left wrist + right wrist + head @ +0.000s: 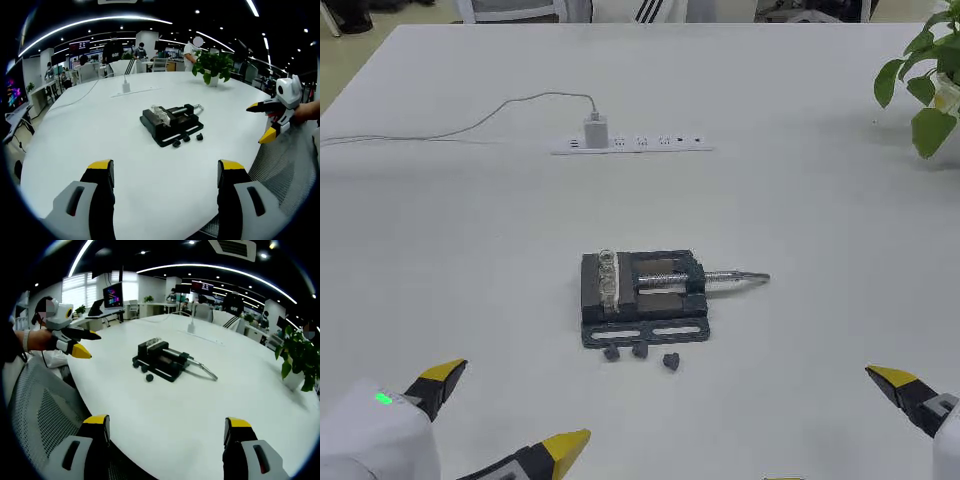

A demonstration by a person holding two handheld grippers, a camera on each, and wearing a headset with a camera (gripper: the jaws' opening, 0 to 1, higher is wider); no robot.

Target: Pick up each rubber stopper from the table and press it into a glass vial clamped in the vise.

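white table (440, 230) bears vise (642, 300), three stoppers (640, 351), power strip (640, 144).

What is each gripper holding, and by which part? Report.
Nothing is held. The left gripper and right gripper stand open and empty; the rubber stoppers lie on the table by the vise.

A broad white counter (800, 200) carries a power strip (632, 145) on its far side and a leafy plant (932, 130) at far right. Curved light strips (115, 18) cross a dark ceiling above office desks (105, 314) and a monitor (113, 295). A grey mesh chair (40, 405) stands near.
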